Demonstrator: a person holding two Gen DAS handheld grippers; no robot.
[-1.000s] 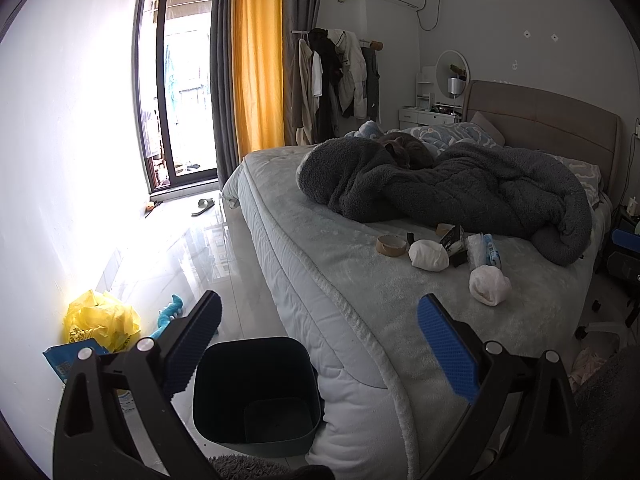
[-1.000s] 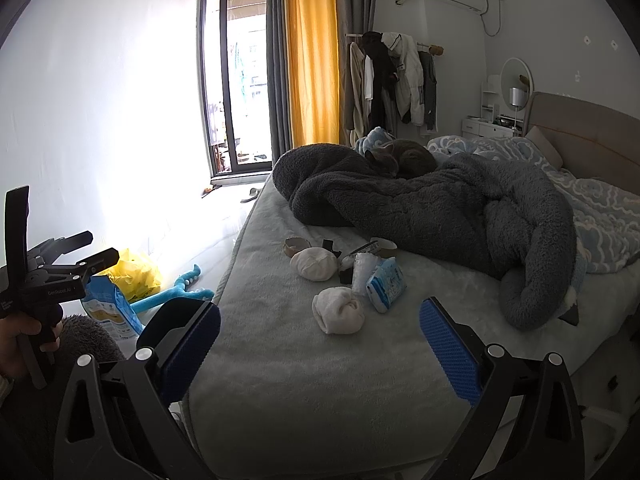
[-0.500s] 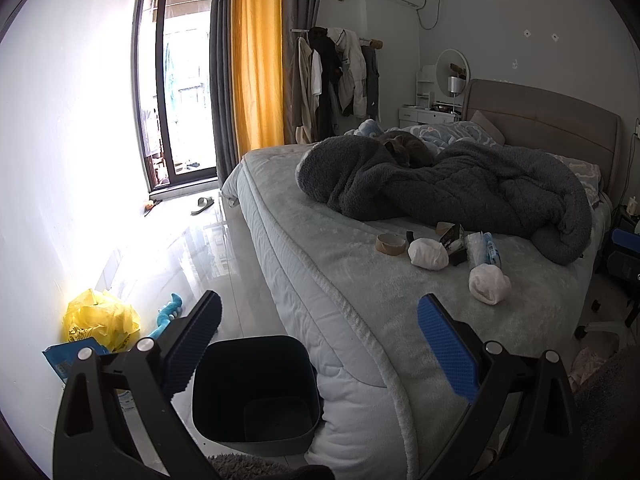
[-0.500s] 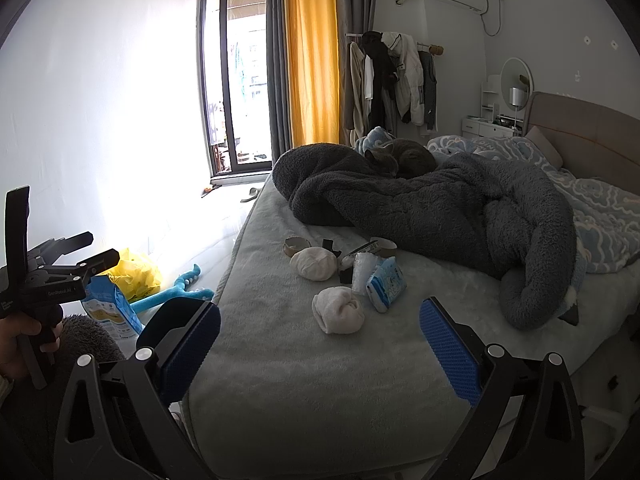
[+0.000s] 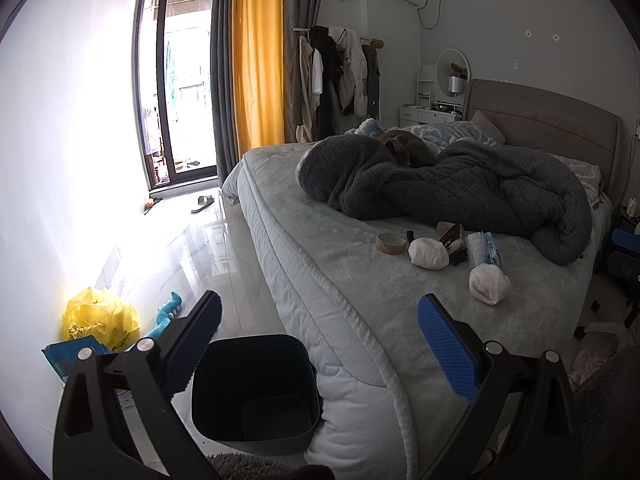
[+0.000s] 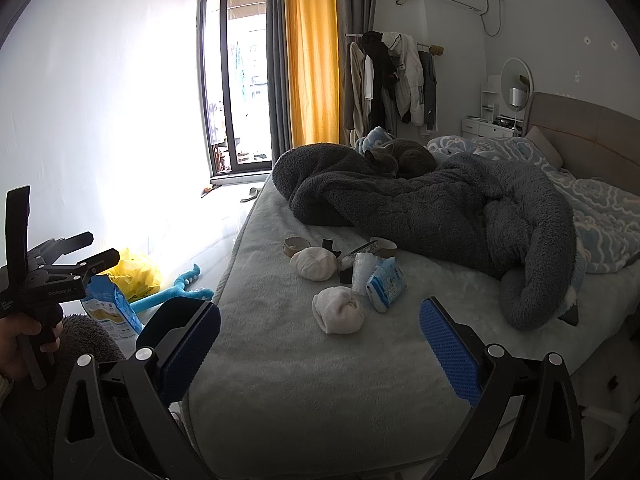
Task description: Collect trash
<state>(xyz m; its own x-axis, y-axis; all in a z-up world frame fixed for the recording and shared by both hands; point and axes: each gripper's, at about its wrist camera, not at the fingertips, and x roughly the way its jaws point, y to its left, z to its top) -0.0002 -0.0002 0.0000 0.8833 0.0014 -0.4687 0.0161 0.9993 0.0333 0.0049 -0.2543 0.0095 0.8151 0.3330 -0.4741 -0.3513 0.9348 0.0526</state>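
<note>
- While both tools hang in the air at the foot of the bed [image 6: 280, 380], nothing is gripped: left gripper [image 5: 318, 344] has its jaws spread wide, nothing between the blue pads [image 5: 448, 354].
- Right gripper [image 6: 320, 350] same state, jaws wide apart, over the near part of the mattress.
- Trash sits in a cluster mid-bed, just in front of the grey blanket [image 6: 460, 216]: two white crumpled wads [image 6: 338, 314], the second [image 6: 314, 263] further back, a blue-white tissue pack [image 6: 386, 284] beside a clear wrapper [image 6: 364, 274], a cardboard tape roll [image 6: 296, 245], second roll [image 6: 384, 246] against the blanket, small dark bits between them.
- Near wad is closest to the right gripper, well apart from it.
- Dark bin [image 5: 252, 392] stands on the floor, touching the mattress corner, below the left gripper; looks empty as far as visible.
- Floor by the wall: yellow bag [image 5: 98, 316], blue packet [image 6: 106, 308], blue toy [image 6: 176, 290].
- Cat [image 6: 404, 158] curled on top of the blanket.
- Left tool's handle, in a hand [image 6: 20, 346], shows at the right view's left edge.
</note>
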